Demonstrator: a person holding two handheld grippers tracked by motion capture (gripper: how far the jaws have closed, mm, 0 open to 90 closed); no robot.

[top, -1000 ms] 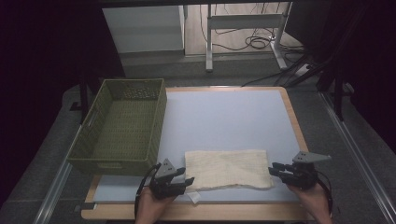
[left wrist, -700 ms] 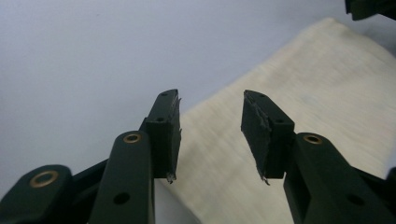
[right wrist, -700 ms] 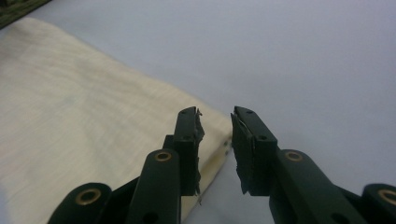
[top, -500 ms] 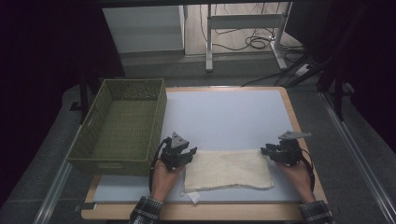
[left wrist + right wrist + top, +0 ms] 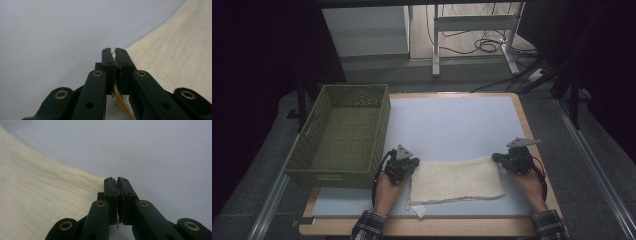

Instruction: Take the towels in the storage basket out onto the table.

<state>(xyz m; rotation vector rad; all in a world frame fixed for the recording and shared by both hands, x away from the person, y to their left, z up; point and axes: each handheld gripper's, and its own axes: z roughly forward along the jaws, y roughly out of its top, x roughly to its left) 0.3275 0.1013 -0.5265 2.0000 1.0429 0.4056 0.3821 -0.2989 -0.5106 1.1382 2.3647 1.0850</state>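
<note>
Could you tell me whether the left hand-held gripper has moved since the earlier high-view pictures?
Yes. The left hand-held gripper has gone from the table's near edge up to the cloth's far left corner, beside the green basket, its jaws closing.

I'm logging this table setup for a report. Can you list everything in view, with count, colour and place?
cloth: one, cream, flat on the mat near the front edge
basket: one, olive green, at the table's left
mat: one, pale blue-grey, covering the tabletop
table: one, light wood rim
desk frame: one, white, on the floor behind
left tongs: black, shut at the cloth's far left corner
right tongs: black, shut at its far right corner
sleeves: two, plaid, bottom edge
</note>
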